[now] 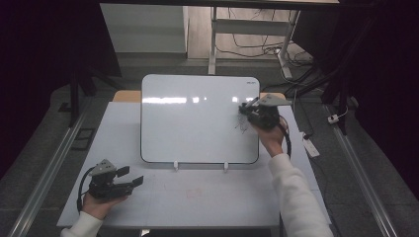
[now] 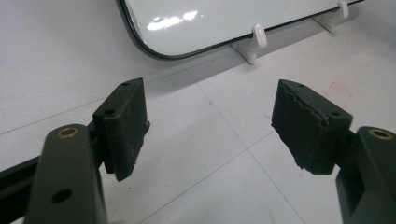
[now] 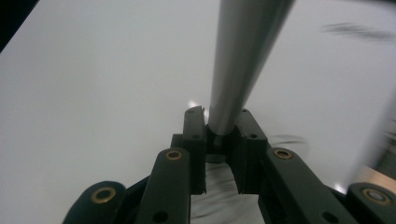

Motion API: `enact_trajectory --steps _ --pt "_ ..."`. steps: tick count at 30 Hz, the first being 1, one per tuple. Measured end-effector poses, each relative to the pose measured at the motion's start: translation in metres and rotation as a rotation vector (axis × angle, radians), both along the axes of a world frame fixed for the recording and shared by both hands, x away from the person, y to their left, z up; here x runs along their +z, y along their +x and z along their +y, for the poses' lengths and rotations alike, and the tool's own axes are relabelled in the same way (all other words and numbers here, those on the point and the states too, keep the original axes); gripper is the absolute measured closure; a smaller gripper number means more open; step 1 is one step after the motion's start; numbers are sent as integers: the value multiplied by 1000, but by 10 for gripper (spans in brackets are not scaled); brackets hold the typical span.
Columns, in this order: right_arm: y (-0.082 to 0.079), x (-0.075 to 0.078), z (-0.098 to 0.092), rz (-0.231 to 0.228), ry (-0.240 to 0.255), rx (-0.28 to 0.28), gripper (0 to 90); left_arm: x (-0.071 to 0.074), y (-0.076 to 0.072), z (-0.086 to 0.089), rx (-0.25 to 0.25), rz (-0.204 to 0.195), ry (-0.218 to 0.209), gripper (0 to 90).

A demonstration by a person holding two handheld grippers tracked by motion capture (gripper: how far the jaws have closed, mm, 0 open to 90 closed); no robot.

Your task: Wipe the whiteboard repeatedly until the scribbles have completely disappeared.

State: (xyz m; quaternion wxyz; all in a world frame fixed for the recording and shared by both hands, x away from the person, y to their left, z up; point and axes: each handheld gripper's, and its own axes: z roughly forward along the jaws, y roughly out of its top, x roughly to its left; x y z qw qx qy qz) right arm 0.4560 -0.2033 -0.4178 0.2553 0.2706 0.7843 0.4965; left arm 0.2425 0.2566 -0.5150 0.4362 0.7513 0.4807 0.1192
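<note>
**Entry: one marker, one whiteboard, two tongs**

Nearest, the left tongs point(image 1: 129, 178) are held wide and empty above the surface point(image 1: 207, 197). Farther, the right tongs point(image 3: 223, 122) are clamped on one grey marker point(image 3: 243, 51) at the upright whiteboard point(image 1: 188, 123). The marker is judged light, stiff, smooth; best gripped mid-barrel.

A white board point(image 1: 197, 118) stands tilted on the table, dark scribbles point(image 1: 242, 123) near its right edge.
</note>
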Motion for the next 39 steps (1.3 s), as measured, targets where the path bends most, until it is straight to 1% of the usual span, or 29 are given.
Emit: enact_trajectory --steps 1,2,3,5,8,9,10,13,14,15,17,19,20,21,22,23,24,27,28,29,30,31,32,33,34,36,37,38,39 --pt "0 0 0 0 0 0 772 0 0 0 0 0 0 273" --pt "0 1 2 -18 -23 -4 772 -1 1 0 0 9 -5 273" --pt "2 4 -1 -21 6 -44 771 -1 1 0 1 12 -5 273" --pt "10 11 -13 -17 92 -130 771 -1 1 0 1 10 -4 273" --pt "12 11 -14 -9 108 -130 772 0 0 0 0 1 -3 273" --pt "11 9 -10 1 91 -98 772 0 0 1 3 1 -6 273" --pt "4 4 1 -9 -11 -6 771 -1 0 1 5 6 -8 273" --pt "5 7 -1 -20 -16 -30 771 -2 1 1 4 9 -5 273" --pt "7 10 -6 -25 19 -87 771 -1 1 1 3 10 -3 273" --pt "12 12 -16 -2 93 -132 772 -1 1 0 2 8 -3 273" --pt "11 11 -16 9 93 -119 772 0 0 1 1 1 -3 273" --pt "3 5 -6 15 9 -32 771 0 0 1 7 3 -5 273" --pt "0 4 -6 -2 -40 -15 771 -1 1 1 7 6 -6 273" --pt "0 4 -6 -2 -40 -15 771 -1 1 1 7 8 -6 273" --pt "6 9 -18 -12 32 -102 771 -2 2 1 5 13 -3 273" --pt "6 9 -18 -12 32 -102 771 -2 2 0 4 13 -3 273" --pt "13 13 -31 -2 108 -151 771 -2 1 -1 3 10 -1 274" --pt "12 13 -29 -8 84 -144 771 -1 0 -1 3 3 -1 274" --pt "10 11 -26 2 69 -117 771 -1 0 -1 2 3 -2 274" --pt "6 9 -21 8 36 -78 772 -1 1 -1 5 6 -4 273" --pt "0 4 -15 0 -33 -31 771 -2 2 0 3 6 -2 273" --pt "0 4 -15 0 -33 -31 771 -2 2 0 6 9 -4 273" --pt "4 7 -22 -4 4 -79 771 -2 2 0 6 10 -3 273" --pt "4 7 -22 -4 4 -79 771 -2 2 0 6 10 -3 273" --pt "12 13 -36 0 94 -149 771 -2 2 -1 6 9 -1 273" --pt "14 14 -37 1 104 -155 771 -1 1 -1 2 2 1 274" --pt "15 15 -35 -9 88 -157 771 -1 1 -2 2 1 2 274" --pt "14 14 -26 -3 63 -99 771 -1 1 -1 1 2 3 273" --pt "12 13 -21 -5 41 -74 771 -1 1 -1 1 2 3 274"
